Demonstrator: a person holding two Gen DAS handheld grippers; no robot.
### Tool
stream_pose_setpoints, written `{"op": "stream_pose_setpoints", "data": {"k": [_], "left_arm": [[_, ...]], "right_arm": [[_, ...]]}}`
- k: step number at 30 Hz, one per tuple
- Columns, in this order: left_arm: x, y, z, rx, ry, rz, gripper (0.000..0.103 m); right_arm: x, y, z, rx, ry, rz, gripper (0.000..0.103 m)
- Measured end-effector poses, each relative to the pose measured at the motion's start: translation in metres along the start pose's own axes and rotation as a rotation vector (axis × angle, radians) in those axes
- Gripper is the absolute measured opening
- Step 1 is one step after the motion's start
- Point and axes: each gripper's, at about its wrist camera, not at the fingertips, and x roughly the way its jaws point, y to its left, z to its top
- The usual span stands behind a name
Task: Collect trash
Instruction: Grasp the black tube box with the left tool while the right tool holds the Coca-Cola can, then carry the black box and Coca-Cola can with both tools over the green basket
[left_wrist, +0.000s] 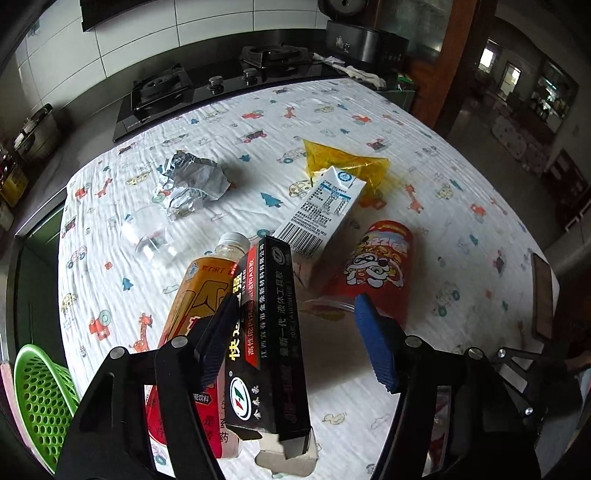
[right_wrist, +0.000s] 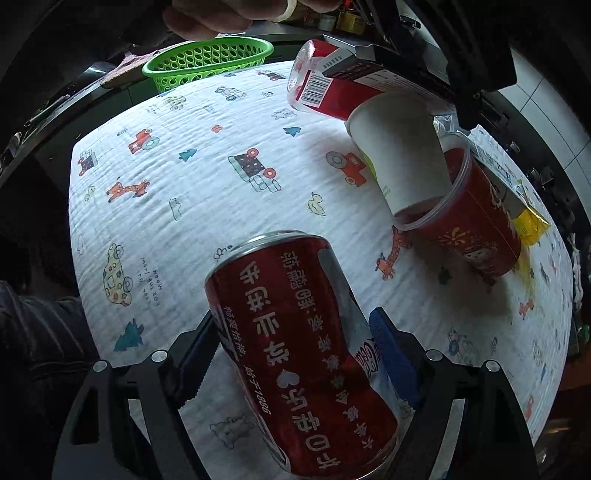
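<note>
A long black glue box (left_wrist: 271, 325) lies between the jaws of my left gripper (left_wrist: 297, 301). The left pad rests against it and the right pad stands apart. Under the box lies an orange drink bottle (left_wrist: 205, 291). A milk carton (left_wrist: 321, 210), a red snack cup (left_wrist: 380, 266), a yellow wrapper (left_wrist: 343, 158), crumpled foil (left_wrist: 192, 181) and a clear plastic cup (left_wrist: 151, 240) are spread beyond. My right gripper (right_wrist: 293, 317) is shut on a dented red cola can (right_wrist: 295, 350), both pads touching its sides. A white paper cup (right_wrist: 402, 155) sits inside the red snack cup (right_wrist: 476, 229).
A green basket (left_wrist: 40, 398) (right_wrist: 210, 59) stands at the table's edge, with a hand just above it in the right wrist view. The patterned cloth (right_wrist: 184, 206) covers the table. A gas stove (left_wrist: 162, 92) lies behind it, and a phone (left_wrist: 543, 299) near the right edge.
</note>
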Motion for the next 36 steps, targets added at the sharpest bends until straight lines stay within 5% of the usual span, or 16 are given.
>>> {"op": "stream_pose_setpoints", "data": {"k": [13, 15, 28, 36], "left_arm": [[0.000, 0.031, -0.004, -0.096, -0.008, -0.004, 0.030], [-0.004, 0.034, -0.004, -0.104, -0.015, -0.012, 0.018], [-0.036, 0.054, -0.026, -0.182, -0.106, -0.089, 0.018], [-0.077, 0.071, -0.054, -0.216, -0.177, -0.073, 0.018]], "right_arm": [[-0.003, -0.003, -0.003, 0.028, -0.016, -0.005, 0.076], [-0.004, -0.004, -0.004, 0.037, -0.020, -0.002, 0.076], [-0.013, -0.001, 0.002, 0.075, -0.045, 0.003, 0.074], [-0.026, 0.008, 0.024, 0.095, -0.074, 0.028, 0.073]]}}
